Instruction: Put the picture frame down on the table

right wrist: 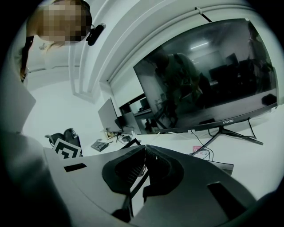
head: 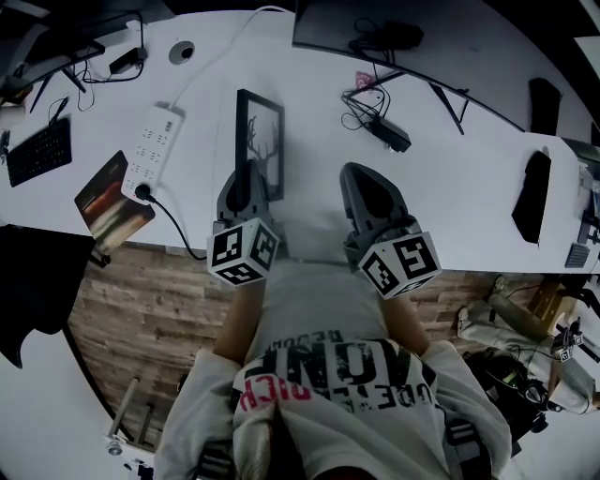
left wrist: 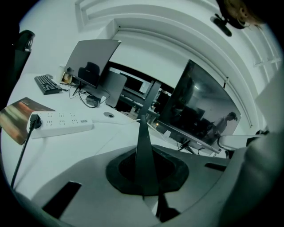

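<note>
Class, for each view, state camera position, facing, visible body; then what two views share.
Head view: on the head, facing down at table, left gripper, right gripper, shirt.
Left gripper view: behind jaws clamping the picture frame; shirt right.
Right gripper view: behind shut jaws, facing the monitor; shirt left.
Shared: picture frame, head and left views.

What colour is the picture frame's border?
The picture frame is black; head view shows it best.

The white table (head: 450, 187) in front of me has a white power strip (head: 153, 150) on it with a black plug in it. A black keyboard (head: 39, 150) lies far left. A book (head: 112, 199) lies at the near edge. At the back are a monitor (head: 375, 23) and tangled cables (head: 361, 103).
</note>
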`<state>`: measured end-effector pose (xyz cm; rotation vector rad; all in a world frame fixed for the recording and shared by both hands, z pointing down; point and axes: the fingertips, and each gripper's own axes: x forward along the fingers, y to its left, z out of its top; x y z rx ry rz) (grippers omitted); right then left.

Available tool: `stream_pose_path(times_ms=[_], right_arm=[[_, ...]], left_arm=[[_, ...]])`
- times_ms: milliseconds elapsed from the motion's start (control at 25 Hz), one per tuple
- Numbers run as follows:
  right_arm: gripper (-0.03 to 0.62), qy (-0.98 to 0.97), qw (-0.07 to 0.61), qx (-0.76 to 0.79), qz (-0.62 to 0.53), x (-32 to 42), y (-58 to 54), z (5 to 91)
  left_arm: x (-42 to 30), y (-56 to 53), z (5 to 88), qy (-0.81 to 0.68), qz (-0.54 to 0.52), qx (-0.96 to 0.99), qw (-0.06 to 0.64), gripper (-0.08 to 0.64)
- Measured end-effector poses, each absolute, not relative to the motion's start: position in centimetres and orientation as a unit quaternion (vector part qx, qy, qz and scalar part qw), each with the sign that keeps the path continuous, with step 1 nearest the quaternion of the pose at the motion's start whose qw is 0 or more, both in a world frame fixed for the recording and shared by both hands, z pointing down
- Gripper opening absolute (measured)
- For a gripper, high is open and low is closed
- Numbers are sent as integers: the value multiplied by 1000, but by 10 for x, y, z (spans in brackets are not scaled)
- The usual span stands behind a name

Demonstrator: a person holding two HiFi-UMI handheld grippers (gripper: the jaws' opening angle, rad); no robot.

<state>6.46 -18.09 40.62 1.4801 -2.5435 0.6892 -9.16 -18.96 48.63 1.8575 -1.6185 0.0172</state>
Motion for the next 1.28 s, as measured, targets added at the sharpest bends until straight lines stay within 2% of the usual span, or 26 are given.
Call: stream_pose_path(times_ms=[800,1280], right_arm=[[2,-843,66,482,230,57,-182,409],[2,-845,71,479,229,54,-180,410]], left_arm=[[-78,-178,507,-603,63,721,336,15],[-96,-177,522,-603,90,721,329,60]])
